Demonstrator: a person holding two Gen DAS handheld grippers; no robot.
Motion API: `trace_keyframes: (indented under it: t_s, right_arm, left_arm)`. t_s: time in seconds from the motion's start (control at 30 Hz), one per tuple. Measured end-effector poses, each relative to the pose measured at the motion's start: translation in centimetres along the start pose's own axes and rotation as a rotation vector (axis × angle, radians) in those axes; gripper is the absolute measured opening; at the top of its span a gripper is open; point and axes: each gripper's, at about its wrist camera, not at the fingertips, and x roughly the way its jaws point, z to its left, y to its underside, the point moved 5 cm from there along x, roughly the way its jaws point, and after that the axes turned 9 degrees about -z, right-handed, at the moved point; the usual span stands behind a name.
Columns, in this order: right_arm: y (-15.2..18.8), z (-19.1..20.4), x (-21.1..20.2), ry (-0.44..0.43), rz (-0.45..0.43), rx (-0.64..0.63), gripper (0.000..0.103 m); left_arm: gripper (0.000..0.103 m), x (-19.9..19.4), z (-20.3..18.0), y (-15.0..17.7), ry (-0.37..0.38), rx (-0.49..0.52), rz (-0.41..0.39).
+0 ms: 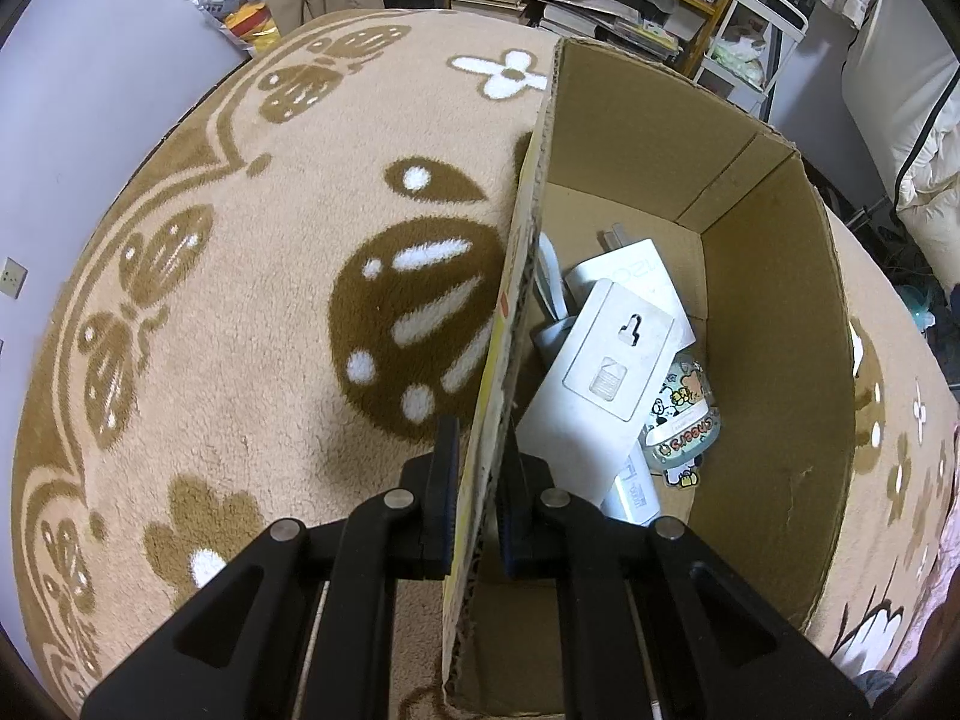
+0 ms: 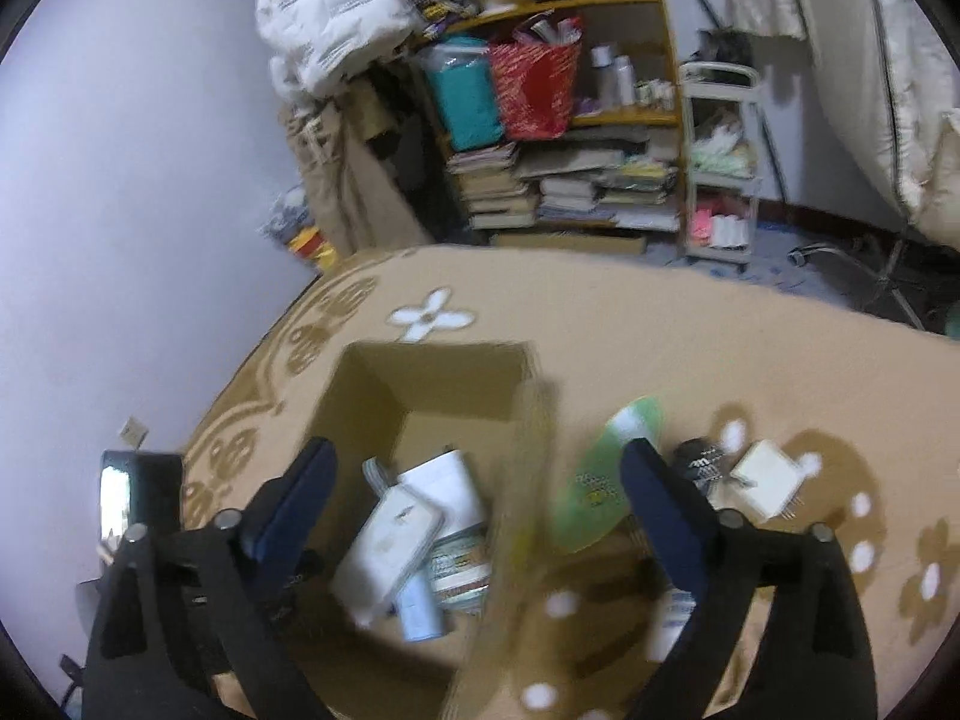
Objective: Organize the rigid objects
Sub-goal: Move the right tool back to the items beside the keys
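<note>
An open cardboard box (image 1: 774, 312) stands on the patterned blanket; it also shows in the right wrist view (image 2: 366, 396). My left gripper (image 1: 480, 468) is shut on the box's left wall (image 1: 516, 312), one finger on each side. Inside lie a white power strip (image 1: 600, 384), a white charger (image 1: 630, 270) and a cartoon-printed pouch (image 1: 684, 420). My right gripper (image 2: 480, 480) is open and empty, hovering above the box. On the blanket right of the box lie a green oval card (image 2: 600, 480), a black item (image 2: 699, 459) and a white square adapter (image 2: 768, 480).
The brown-and-beige blanket (image 1: 270, 300) covers the work surface. A cluttered bookshelf (image 2: 570, 168) and a white cart (image 2: 720, 180) stand beyond it. A pale wall (image 2: 150, 180) is on the left. A dark phone-like device (image 2: 141, 498) sits at the blanket's left edge.
</note>
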Motion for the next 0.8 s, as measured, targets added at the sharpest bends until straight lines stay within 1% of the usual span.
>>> trace_keyframes:
  t_s: [0.13,0.37,0.5,0.6,0.73,0.8]
  right_arm:
    - [-0.2,-3.4,0.1,0.048,0.009,0.068,0.102]
    - [1.5,-8.7,1.1,0.133,0.028,0.153,0.102]
    - [3.1,-10.6,2.0,0.159,0.055,0.178,0.102]
    - [4.4,-11.3,2.5,0.157,0.068,0.184,0.101]
    - [5.8,-11.8,2.9,0.148,0.057,0.179,0.101]
    - [6.6,-12.0,3.2,0.152,0.049,0.181,0.098]
  left_arm:
    - [0.01,-0.1,-0.1,0.0,-0.001,0.004,-0.001]
    - [0.01,-0.1,-0.1,0.0,-0.001,0.002,0.0]
    - [0.01,-0.1,-0.1,0.0,-0.001,0.001,0.0]
    - [0.01,-0.1,-0.1,0.0,-0.002,0.003,0.001]
    - [0.01,0.0,0.0,-0.1,-0.004,0.004,0.001]
    - [0.01,0.0,0.0,-0.1,-0.003,0.005,0.001]
